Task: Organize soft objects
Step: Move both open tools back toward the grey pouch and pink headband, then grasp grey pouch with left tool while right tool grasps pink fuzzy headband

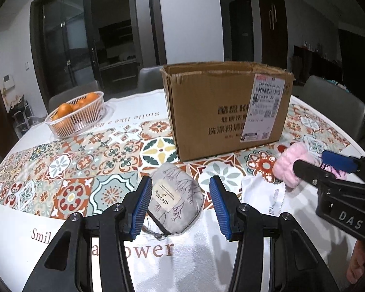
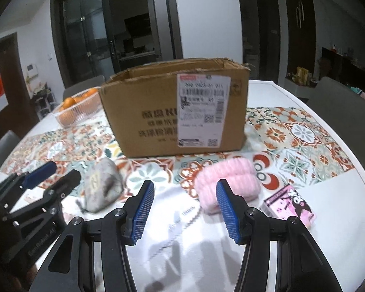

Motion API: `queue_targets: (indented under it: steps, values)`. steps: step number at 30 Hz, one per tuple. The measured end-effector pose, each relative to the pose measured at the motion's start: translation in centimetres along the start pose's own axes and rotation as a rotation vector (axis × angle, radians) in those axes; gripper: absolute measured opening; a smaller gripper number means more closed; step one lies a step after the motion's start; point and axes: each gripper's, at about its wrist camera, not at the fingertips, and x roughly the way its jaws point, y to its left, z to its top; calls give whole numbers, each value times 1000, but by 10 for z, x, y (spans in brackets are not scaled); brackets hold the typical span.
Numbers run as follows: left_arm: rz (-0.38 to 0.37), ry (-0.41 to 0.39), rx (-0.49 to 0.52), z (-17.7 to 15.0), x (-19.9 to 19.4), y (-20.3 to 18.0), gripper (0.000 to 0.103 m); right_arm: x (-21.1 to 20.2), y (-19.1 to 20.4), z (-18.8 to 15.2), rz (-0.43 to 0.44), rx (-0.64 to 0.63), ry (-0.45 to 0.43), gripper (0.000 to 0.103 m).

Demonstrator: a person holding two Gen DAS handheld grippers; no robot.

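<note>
Left tongs sit nearest in the left wrist view, wide open and holding nothing. One grey pouch lies on the worktop between the blue pads, closer to the left pad. One white cloth lies just to its right. One pink fluffy roll is farther right, partly hidden by the right tongs. One cardboard box stands open behind them. Only this view shows the whole basket of oranges.

Right tongs are nearest in the right wrist view, also wide open and empty. The pink fluffy roll lies just ahead, behind the right pad. Only this view shows one small pink cartoon packet at the right. The grey pouch is at the left, beside the left tongs. The cardboard box hides most of the basket
</note>
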Motion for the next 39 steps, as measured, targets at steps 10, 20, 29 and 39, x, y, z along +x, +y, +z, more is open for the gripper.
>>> queue_targets:
  steps: [10, 20, 29, 39]
  values:
    - [23, 66, -10, -2, 37, -5, 48, 27, -13, 5, -103, -25, -3, 71]
    - [63, 183, -34, -9, 72, -5, 34, 60, -22, 2, -129, -12, 76, 71]
    - [49, 215, -67, -15, 83, -3, 12, 69, -22, 1, -145, -3, 99, 57]
    - [51, 170, -60, -12, 72, -5, 6, 60, -21, 2, -131, -8, 78, 27]
